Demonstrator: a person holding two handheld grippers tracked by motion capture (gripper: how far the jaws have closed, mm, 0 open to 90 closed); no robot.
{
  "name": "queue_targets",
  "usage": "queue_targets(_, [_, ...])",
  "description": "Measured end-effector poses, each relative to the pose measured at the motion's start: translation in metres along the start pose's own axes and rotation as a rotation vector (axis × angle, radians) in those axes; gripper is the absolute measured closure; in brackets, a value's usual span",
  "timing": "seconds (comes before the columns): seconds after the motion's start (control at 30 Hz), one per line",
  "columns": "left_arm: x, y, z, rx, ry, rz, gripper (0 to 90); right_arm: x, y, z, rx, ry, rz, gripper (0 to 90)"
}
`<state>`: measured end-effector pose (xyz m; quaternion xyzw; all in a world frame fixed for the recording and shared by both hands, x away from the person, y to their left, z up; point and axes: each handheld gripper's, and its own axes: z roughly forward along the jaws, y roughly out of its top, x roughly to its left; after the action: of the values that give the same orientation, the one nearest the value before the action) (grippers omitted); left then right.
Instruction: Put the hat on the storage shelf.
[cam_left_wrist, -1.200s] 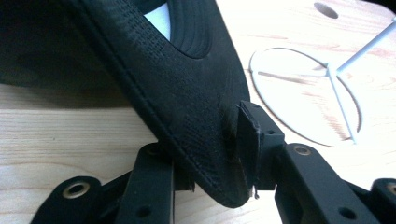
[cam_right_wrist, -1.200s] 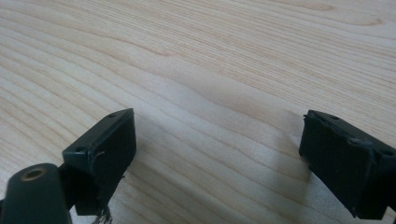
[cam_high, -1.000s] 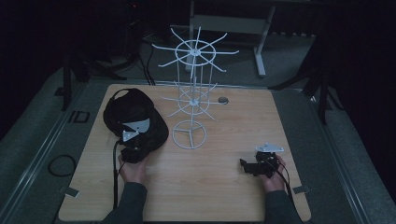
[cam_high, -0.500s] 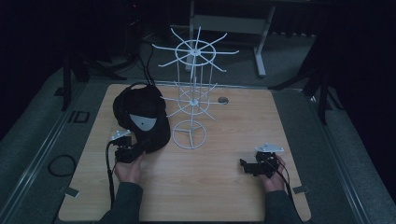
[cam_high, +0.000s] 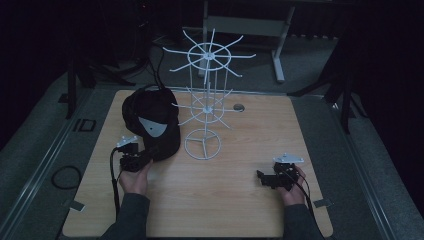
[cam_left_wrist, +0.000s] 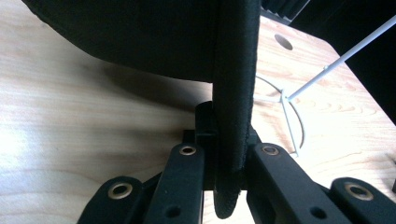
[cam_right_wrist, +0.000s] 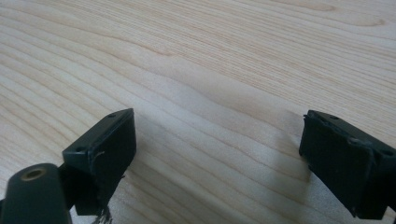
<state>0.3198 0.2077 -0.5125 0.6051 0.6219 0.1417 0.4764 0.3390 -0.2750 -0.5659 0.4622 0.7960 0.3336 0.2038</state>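
1. Gripping the cap (cam_high: 152, 125) by its brim: the left claw (cam_high: 142, 159) is pinched on the brim edge, which stands on end between the two jaws in the left gripper view (cam_left_wrist: 232, 140).
2. Cap sits on the wooden surface (cam_high: 225, 200), left of middle, just beside the white wire rack (cam_high: 205, 100); its crown leans toward the rack's lower arms. Touching them or not, hard to say in this dim light.
3. Left jaws have just been closing, and the brim is now caught between them.
4. Right claw (cam_high: 267, 179) rests low on the surface near the right front, jaws spread wide with nothing but bare wood between them (cam_right_wrist: 219, 154).
5. Risks, as a judgement:
   - Grip is on a thin, stiff edge; if the cap is lifted fast, its weight may swing it and twist the brim out.
   - Rack looks light on a small ring base (cam_high: 202, 145); a cap snagging an arm could tip or slide it.
   - Right claw is well apart from the rack, so nothing steadies it.
   - Thin rack arms are easy to misjudge when hanging the cap.
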Motion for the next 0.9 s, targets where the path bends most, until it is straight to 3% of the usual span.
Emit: queue_targets(0.9, [0.007, 0.022, -0.024, -0.068, 0.017, 0.103, 86.8, 0.000, 0.000, 0.000, 0.001, 0.003, 0.002, 10.8])
